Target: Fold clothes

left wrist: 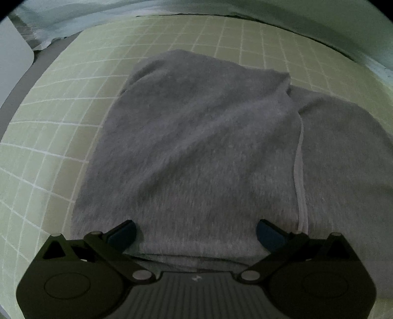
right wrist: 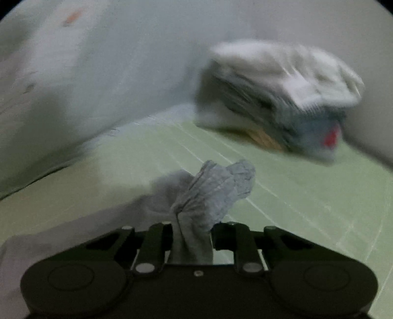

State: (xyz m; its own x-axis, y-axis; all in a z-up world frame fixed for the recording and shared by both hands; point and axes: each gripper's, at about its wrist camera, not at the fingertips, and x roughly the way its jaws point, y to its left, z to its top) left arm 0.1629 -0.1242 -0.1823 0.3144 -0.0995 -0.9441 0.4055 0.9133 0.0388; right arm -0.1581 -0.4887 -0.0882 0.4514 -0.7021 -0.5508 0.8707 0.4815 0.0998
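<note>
A grey garment [left wrist: 196, 147] lies spread on the green grid mat [left wrist: 49, 122], partly folded, with a pale seam down its right side. My left gripper [left wrist: 196, 232] is open just above the garment's near edge, fingers apart on either side of the cloth. In the right wrist view my right gripper [right wrist: 191, 233] is shut on a bunched fold of the grey garment [right wrist: 211, 191], lifted off the mat [right wrist: 307, 196]; the rest of the cloth trails down to the left. This view is motion-blurred.
A stack of folded clothes [right wrist: 277, 98] sits on the mat at the far right by the wall. A pale cloth [left wrist: 61, 22] lies beyond the mat's far edge, and a white object [left wrist: 12, 49] stands at the far left.
</note>
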